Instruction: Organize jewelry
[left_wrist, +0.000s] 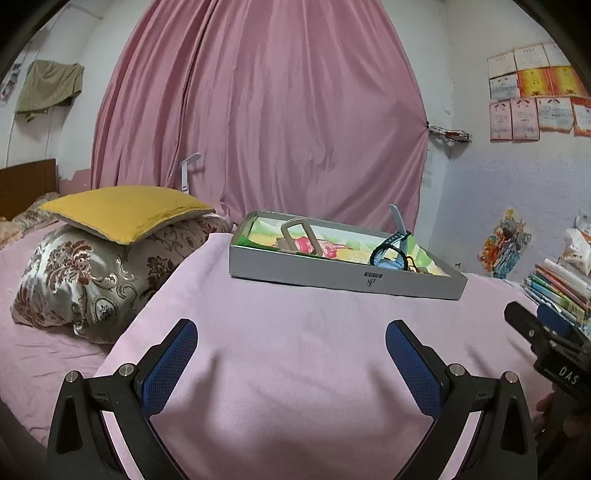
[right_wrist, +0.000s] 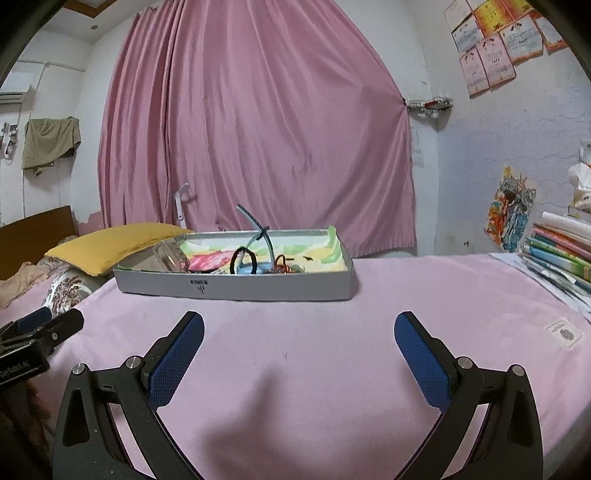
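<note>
A shallow grey box (right_wrist: 236, 286) lies open on the pink bed sheet (right_wrist: 314, 350), its floor lined with a colourful printed paper. Inside sit a light-blue watch (left_wrist: 391, 254) with a black-rimmed face — one strap end sticking upright — a black hair loop (right_wrist: 243, 258), a small reddish-brown ring-shaped piece (right_wrist: 281, 263) beside it, and a clear plastic case (right_wrist: 168, 256) at the left end.

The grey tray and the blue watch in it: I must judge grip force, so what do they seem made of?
The shallow grey rectangular tray looks like matte cardboard: thin flat walls, a printed logo, a paper lining. The light-blue wristwatch seems soft rubber or silicone: its strap curves upward freely, though plastic is possible.
</note>
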